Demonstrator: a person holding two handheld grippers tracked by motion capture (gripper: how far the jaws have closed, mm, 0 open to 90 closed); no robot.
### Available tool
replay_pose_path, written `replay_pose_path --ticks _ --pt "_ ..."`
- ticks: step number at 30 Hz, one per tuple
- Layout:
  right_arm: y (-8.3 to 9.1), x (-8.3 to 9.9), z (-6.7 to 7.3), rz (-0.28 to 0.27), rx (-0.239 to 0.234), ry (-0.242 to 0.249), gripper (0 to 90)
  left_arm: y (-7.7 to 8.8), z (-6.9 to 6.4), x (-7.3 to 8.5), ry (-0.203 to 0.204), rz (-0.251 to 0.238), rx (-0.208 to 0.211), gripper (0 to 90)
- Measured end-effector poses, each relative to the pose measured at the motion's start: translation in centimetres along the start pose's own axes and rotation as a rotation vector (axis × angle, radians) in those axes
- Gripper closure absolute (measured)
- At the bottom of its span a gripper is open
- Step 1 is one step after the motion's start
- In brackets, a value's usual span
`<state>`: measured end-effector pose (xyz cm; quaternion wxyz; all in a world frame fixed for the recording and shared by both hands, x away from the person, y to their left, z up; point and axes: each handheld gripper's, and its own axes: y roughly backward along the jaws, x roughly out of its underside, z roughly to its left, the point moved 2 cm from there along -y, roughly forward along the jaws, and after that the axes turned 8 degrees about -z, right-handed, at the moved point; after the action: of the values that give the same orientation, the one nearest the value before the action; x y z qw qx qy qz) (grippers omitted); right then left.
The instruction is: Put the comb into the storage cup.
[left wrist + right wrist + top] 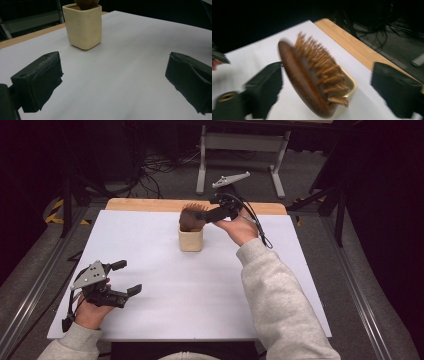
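Observation:
A brown wooden hairbrush [191, 217] stands head-up in a cream square cup [191, 241] at the far middle of the white table. My right gripper [212, 215] reaches in from the right at the brush head and is open. In the right gripper view the brush [297, 75] leans between the wide-apart jaws, its back next to the left one, its bristles pointing at the far one; the cup rim [350, 83] shows below. My left gripper [128, 277] rests open near the front left. In its own view the cup [83, 27] stands well ahead of the left gripper [112, 82].
The white table top [150, 250] has a wooden strip [150, 204] along its far edge. Behind it stand a grey metal stand [240, 150] and loose cables [155, 170] on the floor. Open surface lies between the left gripper and the cup.

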<state>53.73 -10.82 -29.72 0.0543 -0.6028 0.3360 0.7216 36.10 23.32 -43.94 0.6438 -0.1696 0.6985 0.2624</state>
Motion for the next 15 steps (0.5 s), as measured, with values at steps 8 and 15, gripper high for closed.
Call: replay_pose_path --ticks 8,15 --pt "2.1 -0.8 1.6 -0.095 -0.052 0.057 3.3 0.0 0.1 0.0 0.000 0.003 -0.001 1.9" --pt "4.3 -0.6 1.9 -0.141 -0.044 0.077 2.4 0.1 0.2 0.0 0.003 0.000 -0.004 1.5"
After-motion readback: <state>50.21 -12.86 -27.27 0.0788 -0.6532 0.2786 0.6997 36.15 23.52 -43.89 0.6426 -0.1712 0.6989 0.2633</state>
